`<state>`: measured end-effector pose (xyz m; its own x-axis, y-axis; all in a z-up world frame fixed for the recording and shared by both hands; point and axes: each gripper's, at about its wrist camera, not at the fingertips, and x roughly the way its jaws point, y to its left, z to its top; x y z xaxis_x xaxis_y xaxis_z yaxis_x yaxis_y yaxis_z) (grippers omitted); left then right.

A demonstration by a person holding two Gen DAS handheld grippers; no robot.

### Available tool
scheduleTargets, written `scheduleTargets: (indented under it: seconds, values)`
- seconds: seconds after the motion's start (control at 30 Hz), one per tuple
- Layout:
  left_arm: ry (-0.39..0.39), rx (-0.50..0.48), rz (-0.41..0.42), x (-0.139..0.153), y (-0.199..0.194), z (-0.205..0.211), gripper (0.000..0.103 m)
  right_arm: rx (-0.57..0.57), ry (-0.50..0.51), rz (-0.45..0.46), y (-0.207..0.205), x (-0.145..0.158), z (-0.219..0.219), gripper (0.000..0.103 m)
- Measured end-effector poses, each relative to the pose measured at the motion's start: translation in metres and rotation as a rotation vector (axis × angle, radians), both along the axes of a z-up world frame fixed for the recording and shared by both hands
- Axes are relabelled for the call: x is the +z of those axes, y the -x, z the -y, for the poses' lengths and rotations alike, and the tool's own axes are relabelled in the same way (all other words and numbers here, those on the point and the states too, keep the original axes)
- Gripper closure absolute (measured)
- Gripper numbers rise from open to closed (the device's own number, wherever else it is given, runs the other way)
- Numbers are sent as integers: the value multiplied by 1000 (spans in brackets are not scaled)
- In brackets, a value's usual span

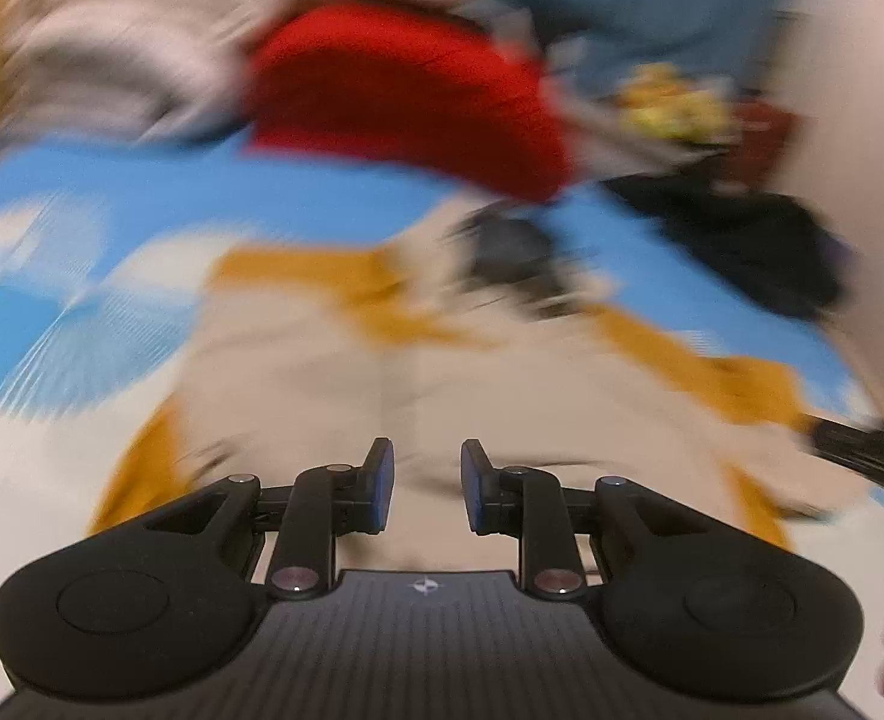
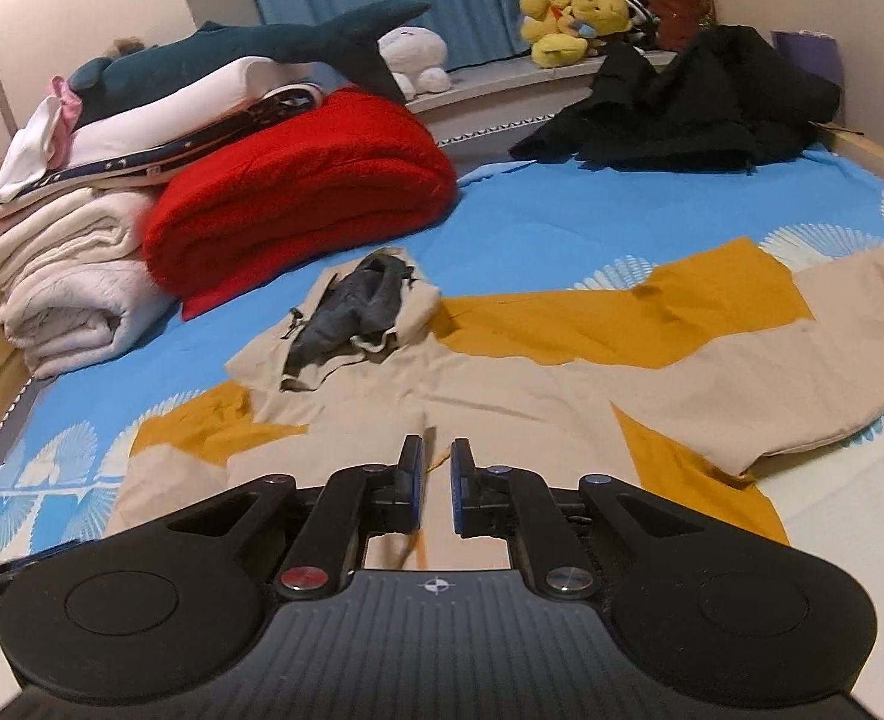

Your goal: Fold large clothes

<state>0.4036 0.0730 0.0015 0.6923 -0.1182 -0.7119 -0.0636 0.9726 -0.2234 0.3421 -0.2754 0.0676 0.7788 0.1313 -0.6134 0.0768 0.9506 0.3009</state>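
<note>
Right wrist view: beige-and-mustard garment (image 2: 562, 372) spread flat.

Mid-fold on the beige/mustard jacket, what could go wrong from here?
1. Left gripper is open with nothing between its pads, and its view is motion-blurred; a grab now could miss the hem.
2. Right gripper has its jaws nearly together over the beige and mustard jacket, with no clear hold on the cloth; a lift might slip.
3. The hood lies bunched with its grey lining out, so it could fold in lumpy.
</note>
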Motion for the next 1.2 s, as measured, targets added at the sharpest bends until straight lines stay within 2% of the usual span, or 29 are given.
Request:
scheduleTargets:
  seconds: [0.07, 0.17, 0.3, 0.4, 0.53, 0.6, 0.67, 0.7, 0.77, 0.83, 0.93, 1.03, 1.1, 1.13, 1.2]
  values:
    - [-15, 72, -69, -15, -19, -20, 78, 3, -1, -6, -4, -5, 0, 94]
    - [-54, 145, -90, -26, -40, -43, 78, 41, -6, -27, -10, -14, -10, 94]
    - [13, 214, -119, -28, -46, -72, 78, 139, 29, -41, -17, -28, -39, 94]
    - [6, 225, -117, -25, -45, -82, 78, 213, 68, -55, -24, -40, -62, 94]
    - [16, 237, -143, -26, -48, -92, 78, 341, 182, -49, -29, -54, -95, 94]
    - [46, 251, -157, -28, -49, -97, 78, 404, 261, -29, -28, -62, -111, 88]
    - [64, 256, -164, -29, -53, -100, 77, 454, 326, -10, -27, -70, -124, 75]
    - [69, 258, -166, -30, -54, -101, 77, 479, 363, -2, -26, -75, -131, 73]
    - [84, 261, -170, -29, -56, -103, 77, 514, 429, 4, -27, -85, -142, 59]
    - [94, 267, -175, -30, -58, -105, 77, 541, 496, 12, -28, -94, -152, 51]
    - [98, 268, -184, -32, -61, -107, 77, 572, 585, 16, -30, -108, -163, 51]
    - [107, 274, -194, -34, -62, -109, 77, 565, 656, 1, -34, -120, -169, 56]
    - [112, 275, -193, -34, -62, -110, 77, 576, 695, 5, -34, -126, -170, 77]
    - [107, 272, -190, -33, -62, -109, 77, 583, 708, 11, -34, -127, -170, 101]
    - [97, 265, -188, -33, -62, -107, 77, 560, 679, 25, -34, -120, -166, 103]
